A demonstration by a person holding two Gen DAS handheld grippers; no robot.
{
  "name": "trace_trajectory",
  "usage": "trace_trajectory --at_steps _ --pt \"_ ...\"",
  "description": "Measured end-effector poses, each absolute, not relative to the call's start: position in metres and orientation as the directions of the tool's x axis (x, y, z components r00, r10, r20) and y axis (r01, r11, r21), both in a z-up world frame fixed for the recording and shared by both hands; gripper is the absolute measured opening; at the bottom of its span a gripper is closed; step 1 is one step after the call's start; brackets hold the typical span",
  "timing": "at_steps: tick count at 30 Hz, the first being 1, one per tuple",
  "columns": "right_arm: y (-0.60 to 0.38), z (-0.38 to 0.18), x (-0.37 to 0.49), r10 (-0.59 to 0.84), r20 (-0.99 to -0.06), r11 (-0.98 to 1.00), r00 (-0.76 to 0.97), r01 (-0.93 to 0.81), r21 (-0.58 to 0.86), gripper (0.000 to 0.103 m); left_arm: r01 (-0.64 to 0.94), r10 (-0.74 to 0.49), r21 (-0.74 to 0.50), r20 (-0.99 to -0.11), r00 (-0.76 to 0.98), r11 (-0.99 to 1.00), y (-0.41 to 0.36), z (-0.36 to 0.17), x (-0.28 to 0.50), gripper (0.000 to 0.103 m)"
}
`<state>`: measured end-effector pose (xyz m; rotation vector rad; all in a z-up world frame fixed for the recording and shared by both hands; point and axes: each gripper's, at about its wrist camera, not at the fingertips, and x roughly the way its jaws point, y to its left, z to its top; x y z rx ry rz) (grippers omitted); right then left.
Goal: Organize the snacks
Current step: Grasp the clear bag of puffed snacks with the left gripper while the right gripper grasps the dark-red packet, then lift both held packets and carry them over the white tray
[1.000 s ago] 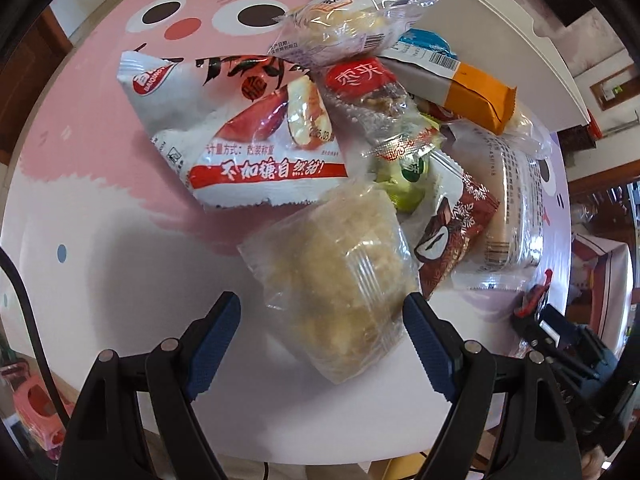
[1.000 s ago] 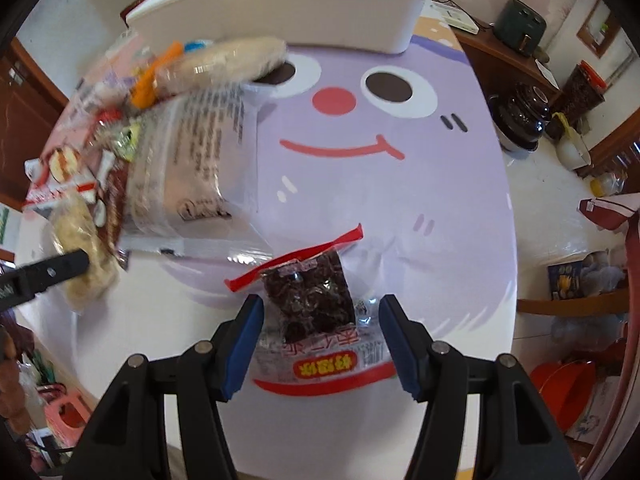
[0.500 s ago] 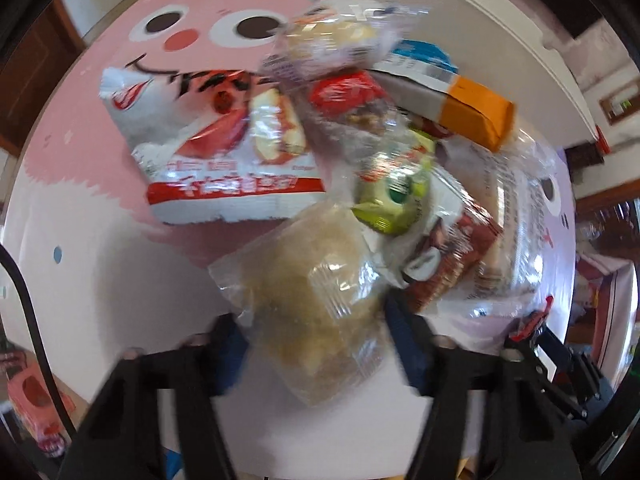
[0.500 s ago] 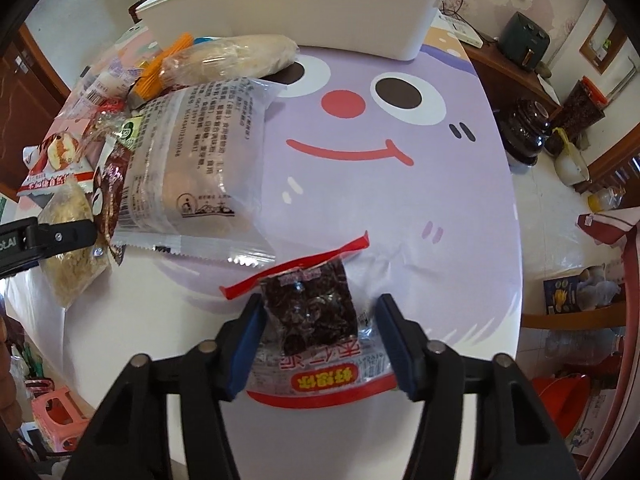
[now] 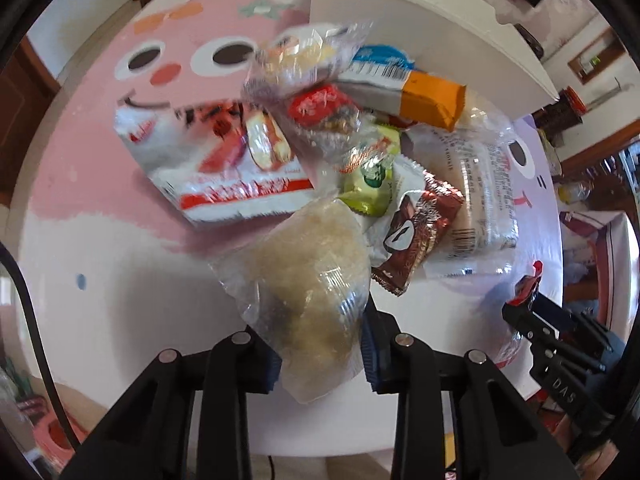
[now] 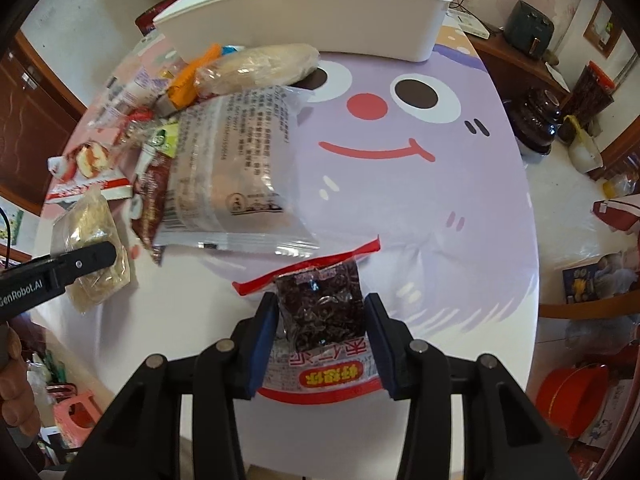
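From the left wrist, the left gripper (image 5: 320, 356) is closing on a clear packet of pale crumbly cake (image 5: 312, 280), pads pressing its sides, at the near edge of the snack pile on the cartoon tablecloth (image 5: 80, 208). Only the right wrist view shows the right gripper (image 6: 320, 344) closing around a red-edged packet of dark dried fruit (image 6: 320, 308), near the table's front, with the white bin (image 6: 304, 12) far behind.
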<state>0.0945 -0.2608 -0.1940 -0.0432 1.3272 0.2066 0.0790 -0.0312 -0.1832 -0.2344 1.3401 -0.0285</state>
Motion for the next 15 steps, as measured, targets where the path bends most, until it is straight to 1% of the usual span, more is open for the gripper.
trace_trajectory --at_steps 8,15 --pt "-0.25 -0.16 0.094 0.194 -0.948 0.972 0.25 -0.178 0.152 0.043 -0.024 -0.109 -0.123 -0.944 0.311 0.992 -0.032 -0.123 0.09 0.03" --pt "-0.25 -0.108 0.121 0.26 -0.907 0.961 0.333 -0.178 0.21 0.043 0.049 -0.094 -0.081 -0.917 0.387 0.995 -0.043 -0.074 0.111 0.03"
